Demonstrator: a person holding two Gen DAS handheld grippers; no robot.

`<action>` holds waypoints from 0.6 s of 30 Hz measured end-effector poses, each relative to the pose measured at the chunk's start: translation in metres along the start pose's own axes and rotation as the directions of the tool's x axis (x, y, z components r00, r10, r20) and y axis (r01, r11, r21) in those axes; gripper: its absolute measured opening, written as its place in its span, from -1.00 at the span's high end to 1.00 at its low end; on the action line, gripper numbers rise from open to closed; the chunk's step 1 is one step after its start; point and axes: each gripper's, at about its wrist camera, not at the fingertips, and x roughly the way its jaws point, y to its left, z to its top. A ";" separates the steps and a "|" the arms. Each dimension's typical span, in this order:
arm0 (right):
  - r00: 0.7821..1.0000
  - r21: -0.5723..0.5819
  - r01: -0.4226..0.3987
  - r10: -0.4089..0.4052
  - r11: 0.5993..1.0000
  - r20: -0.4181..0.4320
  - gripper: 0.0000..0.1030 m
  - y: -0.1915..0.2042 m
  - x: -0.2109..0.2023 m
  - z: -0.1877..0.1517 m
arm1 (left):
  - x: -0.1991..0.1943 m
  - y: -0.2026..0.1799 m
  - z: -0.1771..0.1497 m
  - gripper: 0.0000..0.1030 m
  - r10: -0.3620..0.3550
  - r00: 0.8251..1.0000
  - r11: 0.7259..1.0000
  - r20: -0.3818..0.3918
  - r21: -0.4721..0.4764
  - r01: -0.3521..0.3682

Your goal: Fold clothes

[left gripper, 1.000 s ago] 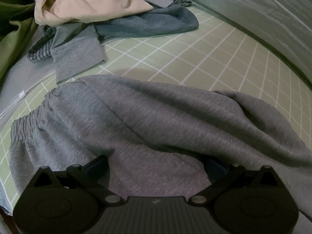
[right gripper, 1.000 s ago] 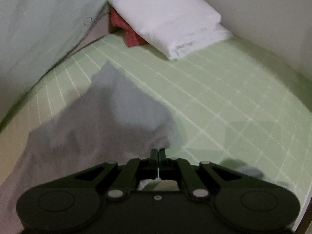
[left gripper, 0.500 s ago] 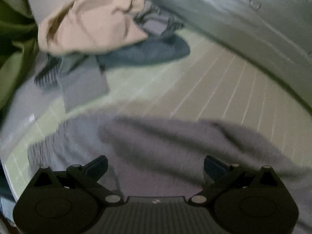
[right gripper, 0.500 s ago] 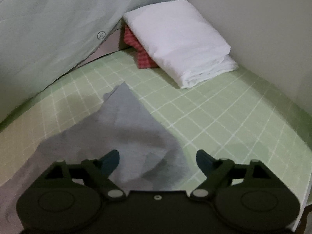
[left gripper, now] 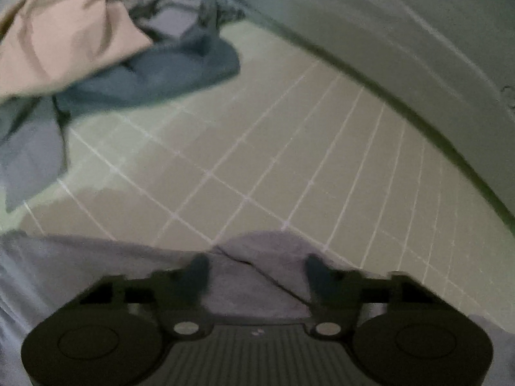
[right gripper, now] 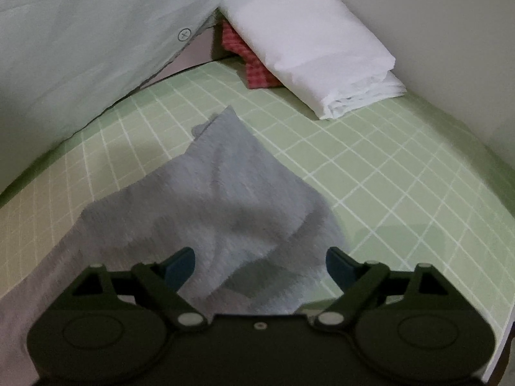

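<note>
Grey sweatpants (left gripper: 257, 276) lie on the green checked bed sheet (left gripper: 289, 160). In the left wrist view my left gripper (left gripper: 257, 270) is open, its fingers spread over a raised fold of the grey fabric, holding nothing. In the right wrist view the pants' leg end (right gripper: 222, 193) lies spread on the sheet (right gripper: 386, 177), pointing away. My right gripper (right gripper: 260, 263) is open just above the near part of that leg, holding nothing.
A pile of unfolded clothes lies at the far left: a beige garment (left gripper: 64, 32) on a blue-grey one (left gripper: 154, 74). A pale quilt (left gripper: 402, 32) runs along the far side. A folded white sheet (right gripper: 309, 45) on a red checked cloth (right gripper: 251, 64) sits by the wall.
My right gripper opened and let go of the grey leg, which now lies flat. My left gripper stayed open and moved forward over the pants towards the clothes pile.
</note>
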 end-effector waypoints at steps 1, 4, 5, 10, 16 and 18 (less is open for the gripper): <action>1.000 0.003 0.003 -0.003 1.000 0.002 -0.73 -0.001 -0.001 -0.001 | -0.001 -0.002 -0.002 0.30 0.008 1.000 1.000 0.009 0.005 -0.008; 1.000 0.013 0.008 -0.008 1.000 0.007 -0.73 -0.006 -0.005 -0.003 | -0.011 -0.004 -0.010 0.89 0.014 0.999 1.000 0.045 -0.001 -0.014; 1.000 0.019 0.006 -0.006 1.000 0.008 -0.73 -0.008 -0.007 -0.005 | -0.017 -0.002 -0.014 0.90 0.004 0.998 1.000 0.055 -0.010 -0.003; 1.000 0.011 -0.027 0.027 1.000 0.017 -0.73 -0.017 -0.019 -0.017 | -0.066 -0.004 -0.051 0.91 -0.019 0.991 1.000 0.131 0.019 0.016; 0.997 -0.078 -0.073 0.072 0.994 -0.020 -0.73 -0.020 -0.028 -0.049 | -0.103 -0.008 -0.125 0.91 -0.053 0.994 0.989 0.096 0.144 0.039; 0.995 -0.106 -0.090 0.085 0.990 -0.044 -0.73 -0.021 -0.029 -0.061 | -0.100 -0.005 -0.148 0.91 -0.054 0.998 0.984 0.044 0.172 0.046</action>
